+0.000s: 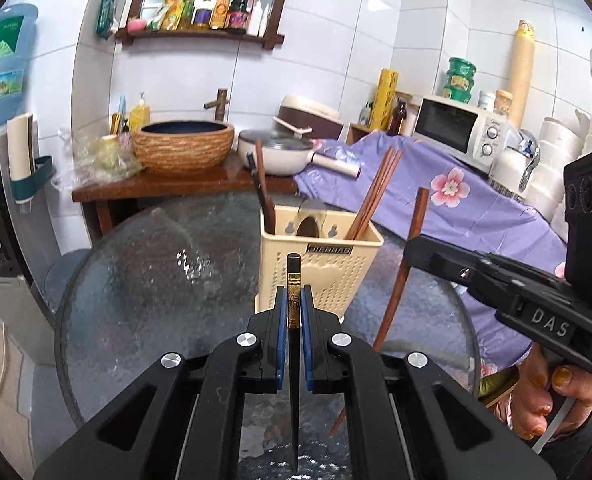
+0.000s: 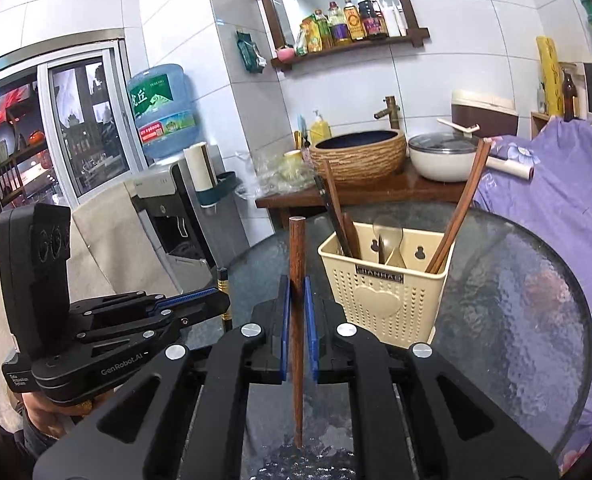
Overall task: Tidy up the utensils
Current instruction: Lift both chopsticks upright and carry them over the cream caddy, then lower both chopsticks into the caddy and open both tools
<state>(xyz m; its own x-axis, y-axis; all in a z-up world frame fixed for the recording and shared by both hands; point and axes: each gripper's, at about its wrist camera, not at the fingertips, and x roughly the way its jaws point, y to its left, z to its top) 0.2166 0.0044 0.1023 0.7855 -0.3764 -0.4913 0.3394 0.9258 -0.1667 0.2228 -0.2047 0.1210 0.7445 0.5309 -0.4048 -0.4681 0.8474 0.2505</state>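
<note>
My left gripper (image 1: 294,300) is shut on a black chopstick with a gold band (image 1: 293,280), held upright with its thick end up. My right gripper (image 2: 297,292) is shut on a brown wooden chopstick (image 2: 297,256), also upright. Both hang above the round glass table (image 1: 135,280), a little in front of the cream utensil holder (image 1: 328,272). The holder (image 2: 380,296) has three compartments: dark and brown chopsticks (image 2: 336,216) on the left, a spoon (image 2: 388,236) in the middle, brown chopsticks (image 2: 460,208) on the right. In the left wrist view the right gripper (image 1: 416,246) shows at the right with its brown chopstick (image 1: 400,280).
Behind the table a wooden counter (image 1: 167,186) carries a woven basin (image 1: 183,144) and a white lidded pan (image 1: 271,152). A purple flowered cloth (image 1: 456,196) covers the right side, with a microwave (image 1: 460,128) on it. A water dispenser (image 2: 163,184) stands left.
</note>
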